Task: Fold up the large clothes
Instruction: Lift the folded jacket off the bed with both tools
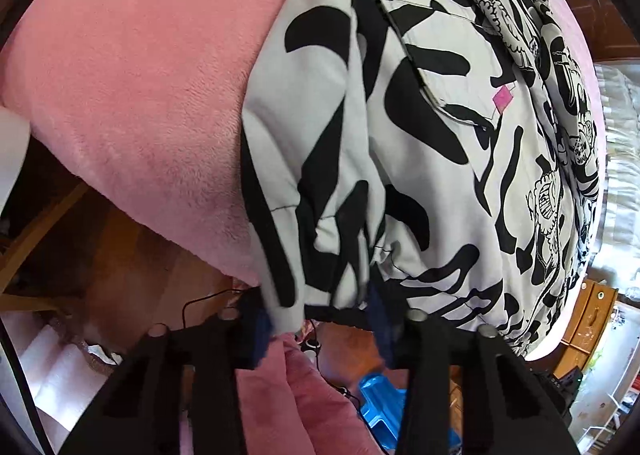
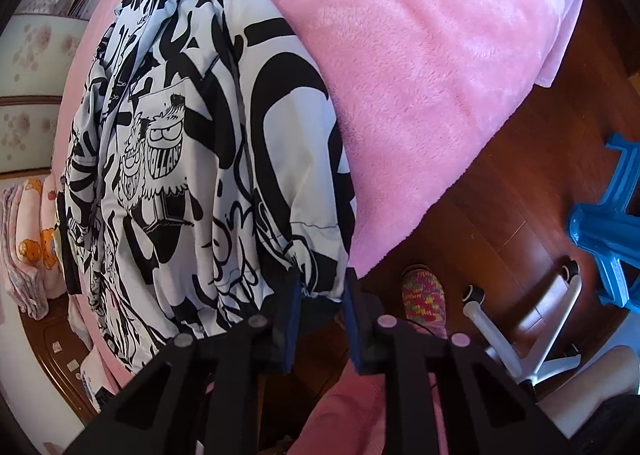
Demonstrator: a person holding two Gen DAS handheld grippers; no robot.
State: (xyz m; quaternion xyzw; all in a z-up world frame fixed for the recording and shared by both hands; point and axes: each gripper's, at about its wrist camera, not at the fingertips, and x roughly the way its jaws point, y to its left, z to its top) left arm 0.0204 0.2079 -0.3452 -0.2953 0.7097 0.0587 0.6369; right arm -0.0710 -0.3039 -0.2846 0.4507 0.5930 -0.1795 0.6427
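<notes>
Pink fleece blanket [image 1: 132, 95] covers the bed, and on it lies a white jacket with black graffiti print [image 1: 400, 159], its gathered hem hanging over the bed's near edge. In the left wrist view the jacket fills the frame from 12 o'clock down to the centre, with the blanket spreading toward 9 o'clock. The left gripper [image 1: 320, 319] sits at 6 o'clock, its jaws partly apart with the hem corner between the blue pads; the left pad touches the cloth, but whether the right pad presses on it cannot be told.

In the right wrist view the jacket [image 2: 192, 159] runs from 11 o'clock to the centre, and the blanket [image 2: 420, 55] stretches toward 2 o'clock. The right gripper [image 2: 322, 295] at 6 o'clock stands narrowly open, its two pads on either side of the bunched hem corner and touching it on both sides. Beyond the bed edge, a blue plastic stool [image 2: 608, 223] stands at 3 o'clock on the wooden floor [image 2: 500, 207], with a white chair base [image 2: 532, 327] near 4 o'clock and a knitted slipper [image 2: 424, 295] just beside the right finger.
</notes>
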